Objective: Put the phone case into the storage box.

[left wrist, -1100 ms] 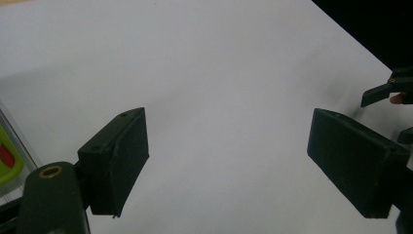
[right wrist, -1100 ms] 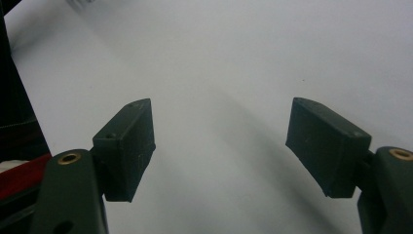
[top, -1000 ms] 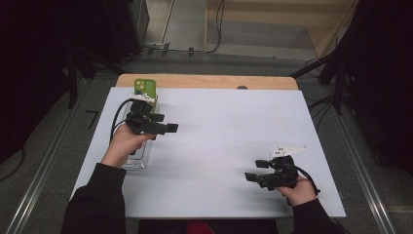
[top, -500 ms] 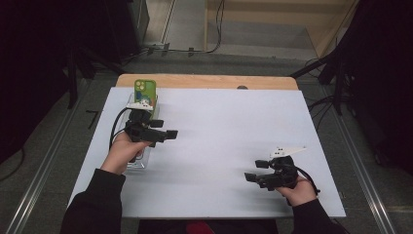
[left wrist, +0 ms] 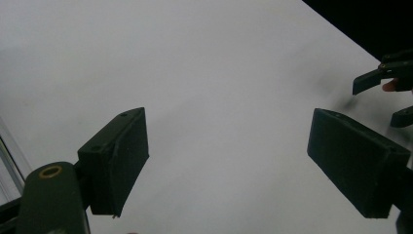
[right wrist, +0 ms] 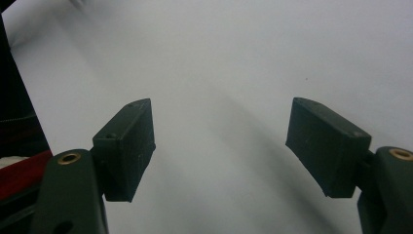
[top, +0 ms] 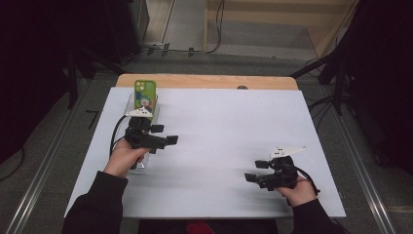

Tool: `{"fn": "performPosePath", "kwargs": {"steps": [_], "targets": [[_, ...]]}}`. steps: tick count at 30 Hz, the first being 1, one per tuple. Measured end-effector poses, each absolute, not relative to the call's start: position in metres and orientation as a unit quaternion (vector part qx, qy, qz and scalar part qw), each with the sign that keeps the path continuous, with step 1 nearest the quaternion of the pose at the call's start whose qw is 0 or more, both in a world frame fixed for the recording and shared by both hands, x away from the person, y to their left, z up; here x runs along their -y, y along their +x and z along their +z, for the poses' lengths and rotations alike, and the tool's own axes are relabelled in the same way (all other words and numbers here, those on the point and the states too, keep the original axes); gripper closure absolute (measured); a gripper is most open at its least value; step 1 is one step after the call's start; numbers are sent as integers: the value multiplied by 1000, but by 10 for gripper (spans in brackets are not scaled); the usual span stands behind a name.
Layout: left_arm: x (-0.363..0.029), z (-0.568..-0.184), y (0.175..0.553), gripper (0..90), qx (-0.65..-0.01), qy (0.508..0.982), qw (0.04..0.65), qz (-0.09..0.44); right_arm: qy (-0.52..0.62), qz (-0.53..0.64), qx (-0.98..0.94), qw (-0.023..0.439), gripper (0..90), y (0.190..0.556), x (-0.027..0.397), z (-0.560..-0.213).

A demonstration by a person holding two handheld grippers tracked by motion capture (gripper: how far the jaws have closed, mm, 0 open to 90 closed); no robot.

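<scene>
A green phone [top: 145, 94] with a cartoon picture on its back stands upright at the far left of the white table [top: 224, 126]. My left gripper [top: 169, 141] hovers just in front of it, pointing right. Its jaws are open, with bare tabletop between them in the left gripper view [left wrist: 229, 165]. Near the front right, my right gripper [top: 251, 178] points left. It is open too, and the right gripper view [right wrist: 221, 146] has nothing between its fingers. The right gripper [left wrist: 384, 80] also appears far off in the left gripper view.
A clear stand [top: 130, 103] holds the phone, and a clear piece [top: 139, 165] lies under my left hand. A wooden strip [top: 204, 81] edges the table's far side, with a small dark object [top: 242, 87] on it. Cables and dark floor surround the table.
My left gripper has drawn back from the phone toward the near edge, leaving the phone standing in full view. The right gripper has stayed put.
</scene>
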State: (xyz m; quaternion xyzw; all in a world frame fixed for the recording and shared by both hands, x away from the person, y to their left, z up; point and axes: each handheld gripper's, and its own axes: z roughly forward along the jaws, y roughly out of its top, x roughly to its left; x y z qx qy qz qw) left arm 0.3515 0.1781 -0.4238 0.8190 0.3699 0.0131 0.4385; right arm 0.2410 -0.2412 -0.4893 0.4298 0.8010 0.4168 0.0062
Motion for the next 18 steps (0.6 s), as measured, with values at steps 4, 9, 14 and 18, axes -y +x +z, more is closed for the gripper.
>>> {"fn": "performPosePath", "kwargs": {"steps": [4, 9, 14, 18], "targets": [[-177, -430, 345, 157, -364, 823, 437, 12, 430, 418, -800, 6, 242, 241, 242, -489], [-177, -433, 341, 157, -360, 825, 435, 13, 432, 418, -799, 5, 242, 241, 242, -489], [-178, -435, 336, 157, -356, 826, 437, 17, 432, 418, -799, 5, 242, 241, 242, -489], [-178, -439, 330, 157, -352, 827, 437, 19, 431, 418, -800, 6, 242, 240, 242, -489]]}}
